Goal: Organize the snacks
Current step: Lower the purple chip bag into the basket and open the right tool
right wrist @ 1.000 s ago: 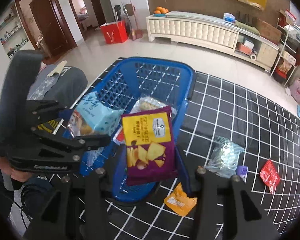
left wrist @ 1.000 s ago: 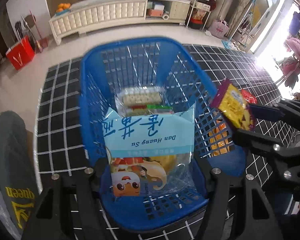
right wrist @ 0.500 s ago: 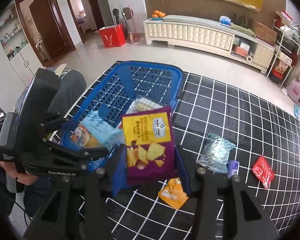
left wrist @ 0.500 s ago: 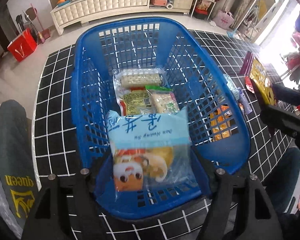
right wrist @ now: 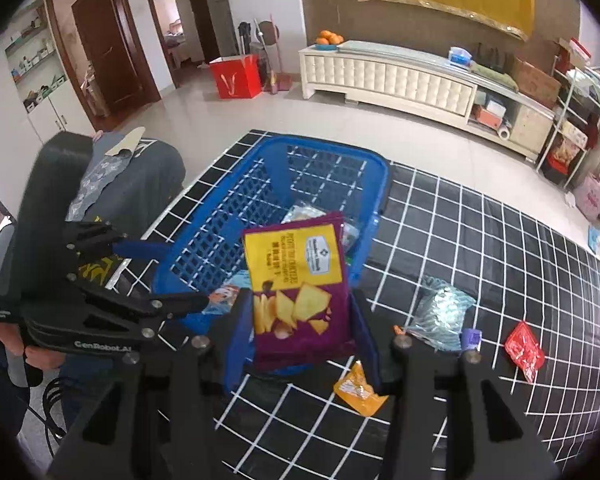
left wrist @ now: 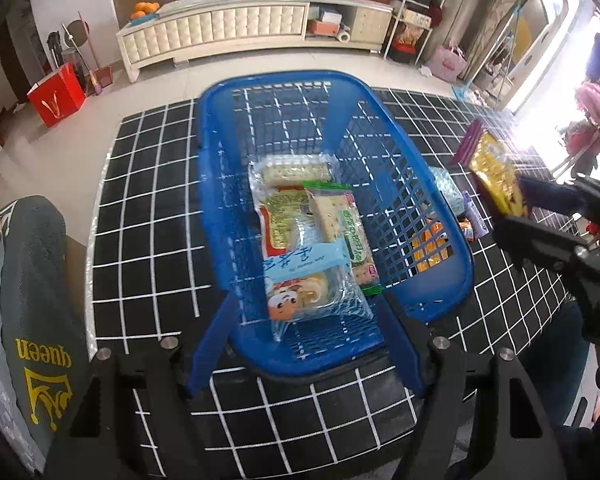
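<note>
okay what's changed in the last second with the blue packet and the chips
The left tongs let go of the light blue packet, which now lies in the blue basket, and drew back open. The right tongs still grip the purple chip bag.

Black left gripper [right wrist: 172,276] lettered GenRobot.AI, blue fingers [left wrist: 210,340], silver screws

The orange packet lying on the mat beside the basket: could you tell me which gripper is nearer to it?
Right. The right gripper, shut on the chip bag, hovers just above and left of the orange packet. The left gripper is open across the blue basket.
</note>
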{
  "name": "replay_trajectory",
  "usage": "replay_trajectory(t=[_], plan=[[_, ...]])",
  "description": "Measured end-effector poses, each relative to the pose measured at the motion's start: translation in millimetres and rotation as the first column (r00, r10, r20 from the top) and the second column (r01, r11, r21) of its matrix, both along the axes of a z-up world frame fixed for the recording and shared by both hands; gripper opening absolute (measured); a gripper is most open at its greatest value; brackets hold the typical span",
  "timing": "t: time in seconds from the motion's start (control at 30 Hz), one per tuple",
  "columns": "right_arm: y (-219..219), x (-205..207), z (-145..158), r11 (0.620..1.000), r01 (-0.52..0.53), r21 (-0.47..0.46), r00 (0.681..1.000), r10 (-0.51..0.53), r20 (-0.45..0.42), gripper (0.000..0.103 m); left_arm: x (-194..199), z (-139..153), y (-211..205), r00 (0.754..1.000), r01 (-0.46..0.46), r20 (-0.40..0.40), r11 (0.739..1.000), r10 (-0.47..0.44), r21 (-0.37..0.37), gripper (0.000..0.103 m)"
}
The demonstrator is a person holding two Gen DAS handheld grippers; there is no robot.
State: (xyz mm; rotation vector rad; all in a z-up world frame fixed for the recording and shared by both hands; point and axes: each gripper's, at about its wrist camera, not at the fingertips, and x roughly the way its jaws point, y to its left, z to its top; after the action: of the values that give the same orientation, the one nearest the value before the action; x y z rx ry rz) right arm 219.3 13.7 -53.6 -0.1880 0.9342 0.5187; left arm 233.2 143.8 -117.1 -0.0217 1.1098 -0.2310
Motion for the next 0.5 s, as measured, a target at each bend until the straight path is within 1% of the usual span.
replay_trajectory(t=[0.27, 0.5], plan=[[32, 1, -5, 0.999, -0.037, -0.015, 0.999, 0.037, -0.007, 0.052, -14, 9, 27, 0.999, -0.033, 0.036, 0.999, 0.034, -0.026, 0.070], [60, 16, -17, 0.998, -0.061, -0.034, 0.998, 0.060, -0.029, 0.052, -10, 4, 55, 0.997, -0.066, 0.036, 0.996, 0.068, -0.068, 0.070]])
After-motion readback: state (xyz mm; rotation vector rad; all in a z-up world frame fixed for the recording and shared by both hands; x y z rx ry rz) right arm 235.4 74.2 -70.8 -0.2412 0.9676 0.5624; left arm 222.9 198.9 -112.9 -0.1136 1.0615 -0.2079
